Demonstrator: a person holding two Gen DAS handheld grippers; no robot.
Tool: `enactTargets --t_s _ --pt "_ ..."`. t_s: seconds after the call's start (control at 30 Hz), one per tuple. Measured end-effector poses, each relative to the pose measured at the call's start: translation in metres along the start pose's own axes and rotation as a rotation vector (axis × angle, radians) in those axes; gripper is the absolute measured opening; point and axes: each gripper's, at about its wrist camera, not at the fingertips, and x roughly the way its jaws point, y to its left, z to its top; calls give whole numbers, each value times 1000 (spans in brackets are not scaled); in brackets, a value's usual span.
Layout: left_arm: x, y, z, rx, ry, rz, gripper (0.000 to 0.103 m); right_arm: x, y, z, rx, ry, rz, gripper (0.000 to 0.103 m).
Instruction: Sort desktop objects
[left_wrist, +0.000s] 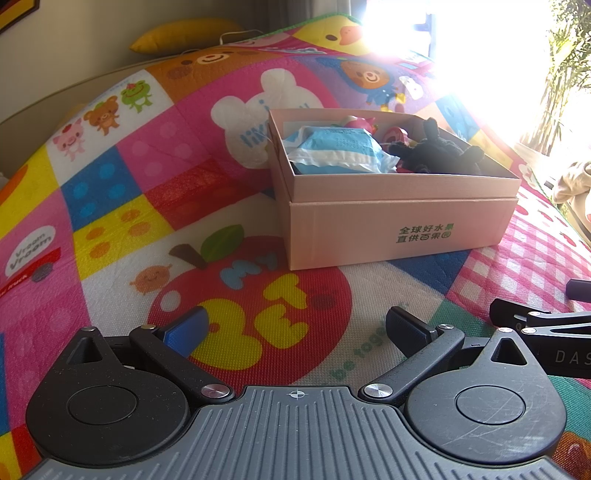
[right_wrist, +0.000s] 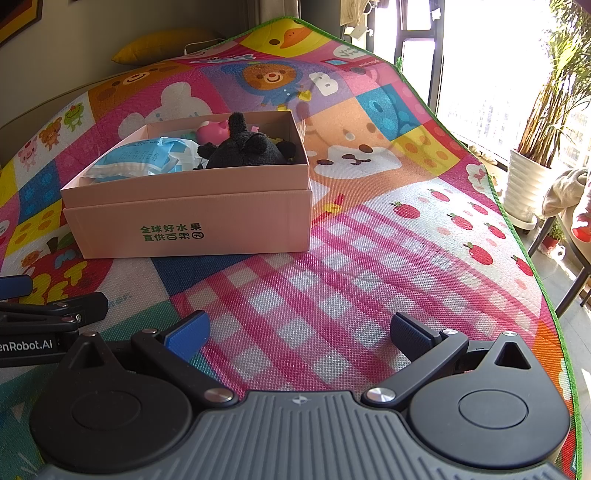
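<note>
A pink cardboard box (left_wrist: 391, 229) (right_wrist: 207, 225) with green lettering sits on the colourful play mat. Inside lie a blue-and-white packet (left_wrist: 332, 153) (right_wrist: 140, 158), a black plush toy (left_wrist: 436, 153) (right_wrist: 243, 147) and a pink toy (left_wrist: 360, 123) (right_wrist: 212, 131). My left gripper (left_wrist: 295, 328) is open and empty, low over the mat in front of the box. My right gripper (right_wrist: 299, 332) is open and empty, to the right of the box's front. Each gripper shows at the edge of the other's view.
The play mat (right_wrist: 369, 229) covers the surface; its green edge (right_wrist: 509, 229) runs along the right. A yellow pillow (right_wrist: 159, 46) lies at the back. A potted plant (right_wrist: 532, 184) and a chair with cloth (right_wrist: 569, 199) stand beyond the right edge. Strong window glare fills the left wrist view's upper right.
</note>
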Motion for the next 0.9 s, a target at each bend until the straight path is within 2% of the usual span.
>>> enactTargets --t_s 0.5,0.67,0.9 --pt "-1 1 0 -12 4 -4 103 0 0 0 0 0 0 103" --pt "-5 0 2 -20 55 5 103 0 0 0 0 0 0 103" --pt "-10 3 -2 -15 55 -8 103 0 0 0 1 0 0 103"
